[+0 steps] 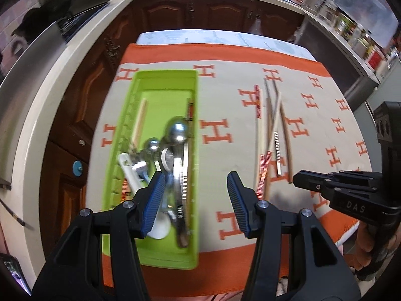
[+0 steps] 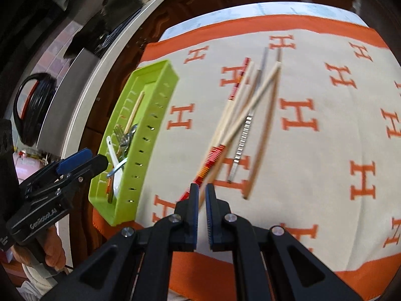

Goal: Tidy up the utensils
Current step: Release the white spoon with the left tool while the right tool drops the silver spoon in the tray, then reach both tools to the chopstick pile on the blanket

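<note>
Presently: left gripper [image 1: 195, 183] agape over green tray [image 1: 165, 75] holding spoons [image 1: 175, 135]; right gripper [image 2: 201, 193] nearly closed, contents uncertain; loose chopsticks [image 2: 250, 115] at twelve o'clock on tablecloth [image 2: 325, 200].

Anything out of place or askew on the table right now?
Yes. A loose bunch of chopsticks lies crossed and fanned on the cloth, outside the green tray where the spoons sit. Nothing looks spilled or broken.

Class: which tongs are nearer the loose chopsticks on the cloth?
Right. The right tongs sit at the chopsticks' near ends; the left tongs hover open above the green tray.
</note>
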The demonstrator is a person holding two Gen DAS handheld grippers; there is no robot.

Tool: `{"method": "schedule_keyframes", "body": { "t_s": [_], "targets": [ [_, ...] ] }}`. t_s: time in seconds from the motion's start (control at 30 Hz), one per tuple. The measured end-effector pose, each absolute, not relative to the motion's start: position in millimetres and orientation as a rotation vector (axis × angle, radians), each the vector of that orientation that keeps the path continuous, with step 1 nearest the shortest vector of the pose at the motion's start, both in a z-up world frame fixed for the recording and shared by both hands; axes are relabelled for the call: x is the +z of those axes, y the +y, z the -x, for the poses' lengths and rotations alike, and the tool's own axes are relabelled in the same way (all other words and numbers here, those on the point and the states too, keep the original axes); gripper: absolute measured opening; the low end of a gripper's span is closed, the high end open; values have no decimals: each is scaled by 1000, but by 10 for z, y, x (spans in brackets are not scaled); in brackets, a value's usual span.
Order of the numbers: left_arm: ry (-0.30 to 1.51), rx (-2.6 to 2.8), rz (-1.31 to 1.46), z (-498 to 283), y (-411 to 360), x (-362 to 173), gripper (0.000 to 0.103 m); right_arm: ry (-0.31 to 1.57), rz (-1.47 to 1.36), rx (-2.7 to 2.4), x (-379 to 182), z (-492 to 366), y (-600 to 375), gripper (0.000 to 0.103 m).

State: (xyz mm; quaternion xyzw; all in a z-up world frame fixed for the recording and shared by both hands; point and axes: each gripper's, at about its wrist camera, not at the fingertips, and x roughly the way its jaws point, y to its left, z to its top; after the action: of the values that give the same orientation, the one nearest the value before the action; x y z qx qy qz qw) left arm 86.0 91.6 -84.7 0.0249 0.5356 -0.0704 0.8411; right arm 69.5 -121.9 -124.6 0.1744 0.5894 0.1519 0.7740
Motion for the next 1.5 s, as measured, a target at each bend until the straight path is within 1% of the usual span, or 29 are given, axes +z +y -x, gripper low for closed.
{"method": "schedule_keyframes", "body": {
  "t_s": [0.3, 0.4, 0.53, 0.67, 0.77, 1.07, 1.5],
  "targets": [
    [1160, -224, -137, -1048, 352, -963, 49, 1255, -454, 282, -1302, -695, -1600, 6],
    [1174, -257, -140, -1222, 215, -1043, 49, 1255, -473, 278, -1339, -710, -1692, 6],
    [1236, -287, -120, -1540, 96, -1249, 48, 1259, -497, 276, -1405, -763, -1785, 6],
    [1300, -306, -80, -1802, 21, -1466, 37, 1261, -508, 280, -1453, -816, -1843, 6],
    [1331, -313, -72, -1929, -25, -1588, 35, 1260, -516, 283, -1480, -843, -1877, 6],
    [1366, -285, -139, -2020, -167, -1821, 33, 1266, -533, 297, -1539, -911, -1907, 5],
    [1355, -255, -218, -2013, -255, -1861, 34, 1268, -533, 300, -1549, -914, -1923, 5]
  ]
}}
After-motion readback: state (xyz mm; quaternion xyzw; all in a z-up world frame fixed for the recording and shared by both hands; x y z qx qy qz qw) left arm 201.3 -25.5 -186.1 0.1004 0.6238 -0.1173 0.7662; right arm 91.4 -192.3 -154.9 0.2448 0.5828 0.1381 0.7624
